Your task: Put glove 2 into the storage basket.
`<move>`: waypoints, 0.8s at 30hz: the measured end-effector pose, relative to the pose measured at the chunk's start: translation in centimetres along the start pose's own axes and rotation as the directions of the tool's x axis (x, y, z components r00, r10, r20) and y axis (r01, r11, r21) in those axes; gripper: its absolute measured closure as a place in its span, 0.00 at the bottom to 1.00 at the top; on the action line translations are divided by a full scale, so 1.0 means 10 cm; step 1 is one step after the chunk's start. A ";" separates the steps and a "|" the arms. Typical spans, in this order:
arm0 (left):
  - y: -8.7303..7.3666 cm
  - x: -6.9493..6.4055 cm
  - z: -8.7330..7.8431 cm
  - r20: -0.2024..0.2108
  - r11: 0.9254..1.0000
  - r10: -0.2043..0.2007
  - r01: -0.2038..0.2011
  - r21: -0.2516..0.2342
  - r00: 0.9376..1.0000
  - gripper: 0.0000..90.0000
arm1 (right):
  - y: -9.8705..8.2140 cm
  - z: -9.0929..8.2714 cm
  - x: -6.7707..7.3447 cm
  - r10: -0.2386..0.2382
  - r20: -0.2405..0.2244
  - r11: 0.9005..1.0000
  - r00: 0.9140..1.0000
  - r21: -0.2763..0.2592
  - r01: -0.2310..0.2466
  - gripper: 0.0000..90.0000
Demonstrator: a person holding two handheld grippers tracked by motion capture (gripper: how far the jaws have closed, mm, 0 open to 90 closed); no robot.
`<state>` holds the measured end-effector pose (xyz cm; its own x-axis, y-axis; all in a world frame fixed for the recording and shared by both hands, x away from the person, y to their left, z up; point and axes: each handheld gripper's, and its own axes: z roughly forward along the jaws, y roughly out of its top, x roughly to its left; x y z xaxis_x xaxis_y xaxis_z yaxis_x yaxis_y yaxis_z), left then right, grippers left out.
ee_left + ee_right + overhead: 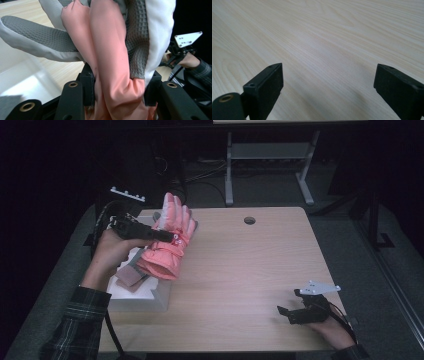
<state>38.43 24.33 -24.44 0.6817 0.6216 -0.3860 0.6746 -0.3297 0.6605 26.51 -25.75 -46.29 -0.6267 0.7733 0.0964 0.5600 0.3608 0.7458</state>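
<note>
A salmon-pink winter glove (176, 220) with grey textured palm and white trim hangs lifted over the table's left side, fingers pointing away from me. My left gripper (170, 238) is shut on it across its middle. In the left gripper view, the pink fabric (112, 60) is bunched between the two black jaws of the left gripper (120, 87). My right gripper (286, 312) rests low near the table's front right corner, open. In the right gripper view, the right gripper (328, 82) has its jaws wide apart with bare wood between them.
A white open box (150, 296) sits at the table's left edge under the glove, with a brownish-pink item (130, 279) inside. The wooden table (240, 270) has a cable hole (249, 220) near its far edge. A grey desk frame (229, 170) stands behind.
</note>
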 end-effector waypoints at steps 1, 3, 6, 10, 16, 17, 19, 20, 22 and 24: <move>-0.03 0.05 -0.06 -0.012 1.000 -0.018 0.018 -0.010 1.000 0.62 | 0.01 0.01 -0.01 -0.005 -0.003 1.000 1.000 -0.003 0.005 0.10; -0.06 0.11 -0.12 -0.029 0.999 -0.029 0.028 -0.021 0.999 0.62 | 0.04 0.04 -0.01 -0.006 -0.011 1.000 1.000 -0.002 0.006 0.10; -0.12 0.22 -0.20 -0.060 0.998 -0.052 0.050 -0.030 0.997 0.62 | 0.07 0.08 0.01 -0.022 -0.026 1.000 0.999 -0.001 0.022 0.10; -0.20 0.37 -0.27 -0.087 0.997 -0.076 0.073 -0.033 0.993 0.62 | 0.07 0.10 0.03 -0.027 -0.031 1.000 0.999 0.006 0.027 0.10; -0.34 0.62 -0.29 -0.127 0.993 -0.118 0.114 -0.037 0.985 0.62 | 0.06 0.10 0.01 -0.018 -0.029 1.000 0.999 0.006 0.018 0.10; -0.37 0.66 -0.28 -0.132 0.991 -0.128 0.124 -0.038 0.983 0.62 | 0.06 0.09 0.02 -0.020 -0.027 1.000 0.999 0.010 0.020 0.10; -0.42 0.74 -0.25 -0.140 0.991 -0.137 0.134 -0.026 0.981 0.62 | 0.06 0.09 0.02 -0.021 -0.028 1.000 0.999 0.009 0.021 0.10; -0.44 0.76 -0.23 -0.143 0.990 -0.143 0.141 -0.025 0.979 0.62 | 0.05 0.09 0.02 -0.019 -0.028 1.000 0.999 0.009 0.020 0.10; -0.49 0.83 -0.18 -0.154 0.988 -0.156 0.156 -0.016 0.976 0.62 | 0.05 0.09 0.02 -0.020 -0.025 1.000 1.000 0.010 0.020 0.10; -0.53 0.88 -0.11 -0.171 0.988 -0.152 0.156 0.007 0.974 0.62 | 0.05 0.08 0.02 -0.021 -0.024 1.000 0.999 0.007 0.021 0.10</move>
<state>40.59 32.36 -30.59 0.5126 0.7766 -0.3662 0.7744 -0.2339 0.5879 27.14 -25.01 -46.46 -0.6509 0.7529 0.0967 0.5507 0.3808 0.7428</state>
